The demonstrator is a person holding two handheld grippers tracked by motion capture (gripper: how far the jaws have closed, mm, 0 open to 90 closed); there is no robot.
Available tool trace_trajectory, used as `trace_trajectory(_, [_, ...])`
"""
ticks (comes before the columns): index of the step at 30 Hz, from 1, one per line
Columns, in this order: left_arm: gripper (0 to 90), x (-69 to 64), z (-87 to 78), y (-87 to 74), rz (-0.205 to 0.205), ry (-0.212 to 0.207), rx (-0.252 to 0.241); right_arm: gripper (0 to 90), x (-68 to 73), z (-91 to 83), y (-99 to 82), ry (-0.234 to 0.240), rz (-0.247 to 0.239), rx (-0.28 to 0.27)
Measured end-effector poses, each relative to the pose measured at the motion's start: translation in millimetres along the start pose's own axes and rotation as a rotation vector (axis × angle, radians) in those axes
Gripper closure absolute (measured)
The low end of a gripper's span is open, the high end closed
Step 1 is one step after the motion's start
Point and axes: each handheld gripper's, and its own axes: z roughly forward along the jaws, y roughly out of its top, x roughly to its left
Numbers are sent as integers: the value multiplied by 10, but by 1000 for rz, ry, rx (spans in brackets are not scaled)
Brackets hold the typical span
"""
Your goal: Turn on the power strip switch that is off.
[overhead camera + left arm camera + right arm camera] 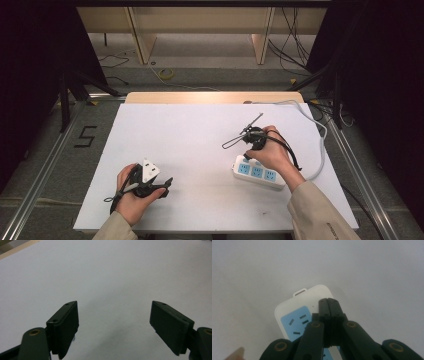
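Observation:
A white power strip (257, 172) with blue socket faces lies on the white table (190, 140) at the right. My right gripper (247, 156) points down over its left end. In the right gripper view that right gripper (327, 300) has its jaws pressed together with nothing between them, just above the power strip (294, 315) and its end socket. My left gripper (167, 181) rests low at the front left, aimed to the right. The left gripper (115, 317) has its jaws wide apart over bare table, holding nothing.
The strip's white cable (321, 137) curves round the right side of the table to the back edge. A bare wooden strip (210, 97) runs along the table's far end. Metal rails (45, 165) flank the table on the floor.

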Motion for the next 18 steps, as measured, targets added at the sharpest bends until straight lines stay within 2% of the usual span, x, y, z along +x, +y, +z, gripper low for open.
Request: trace_trajectory(18, [234, -1, 3, 1, 4, -1, 2, 900, 16, 40, 54, -9, -11, 14])
